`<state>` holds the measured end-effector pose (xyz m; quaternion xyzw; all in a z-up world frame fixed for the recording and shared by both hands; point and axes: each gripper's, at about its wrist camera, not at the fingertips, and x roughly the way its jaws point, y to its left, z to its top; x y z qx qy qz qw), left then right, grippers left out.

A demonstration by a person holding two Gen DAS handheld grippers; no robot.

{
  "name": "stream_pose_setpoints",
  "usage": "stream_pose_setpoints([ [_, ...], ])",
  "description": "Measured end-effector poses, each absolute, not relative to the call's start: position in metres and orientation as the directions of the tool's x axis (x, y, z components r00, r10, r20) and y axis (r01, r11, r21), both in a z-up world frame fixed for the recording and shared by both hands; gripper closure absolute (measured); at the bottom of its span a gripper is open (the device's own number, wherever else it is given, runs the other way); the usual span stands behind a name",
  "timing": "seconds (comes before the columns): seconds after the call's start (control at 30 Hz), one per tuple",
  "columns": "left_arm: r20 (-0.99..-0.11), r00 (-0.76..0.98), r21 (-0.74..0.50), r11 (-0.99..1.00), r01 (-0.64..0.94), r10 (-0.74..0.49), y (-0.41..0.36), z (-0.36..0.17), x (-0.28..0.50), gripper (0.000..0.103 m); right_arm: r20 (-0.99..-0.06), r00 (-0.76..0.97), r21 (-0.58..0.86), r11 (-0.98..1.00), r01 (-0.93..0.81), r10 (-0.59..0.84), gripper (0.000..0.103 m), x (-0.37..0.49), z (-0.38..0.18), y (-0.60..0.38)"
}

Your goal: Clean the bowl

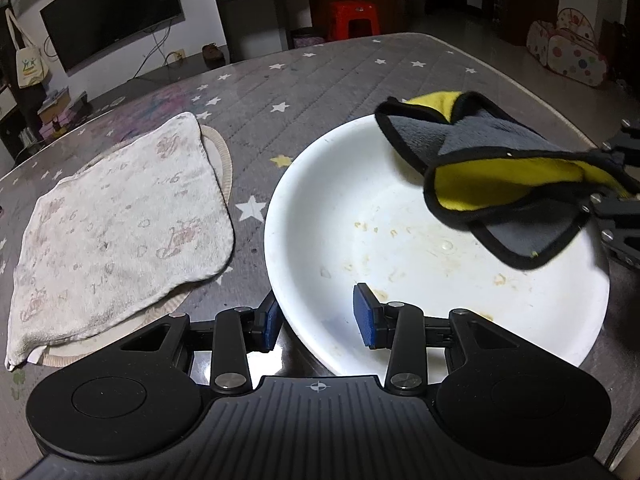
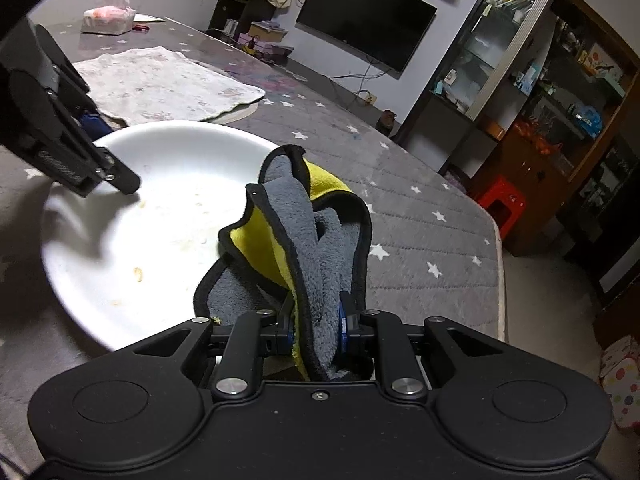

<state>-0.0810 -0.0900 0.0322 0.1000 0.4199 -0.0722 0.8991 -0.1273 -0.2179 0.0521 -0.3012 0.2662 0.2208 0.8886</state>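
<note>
Straddling the near rim of the white bowl [image 1: 420,248] with wide fingers, the left gripper [image 1: 320,318] does not clamp it. The right gripper [image 2: 318,326] pinches a grey-yellow microfibre cloth [image 2: 316,248] above the bowl. A pale towel [image 1: 120,216] lies near the tabletop's left edge.

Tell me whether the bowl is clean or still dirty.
Dirty. Yellowish food smears dot the inside of the bowl; the cloth, clamped in the right gripper, hangs over it.
</note>
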Motion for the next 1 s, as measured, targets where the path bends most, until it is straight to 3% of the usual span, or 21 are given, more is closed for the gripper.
stream_pose_setpoints([
  [0.57,-0.764,0.642,0.11,0.97,0.215,-0.056,-0.089,0.031,-0.082,0.063,-0.574,0.784,-0.521,0.633,-0.573,0.237,0.084,-0.088,0.041,-0.191],
  [1.0,-0.766,0.64,0.125,0.964,0.236,-0.057,-0.089,0.031,-0.075,0.063,-0.595,0.754,-0.513,0.591,-0.622,0.278,0.084,-0.075,0.038,-0.176],
])
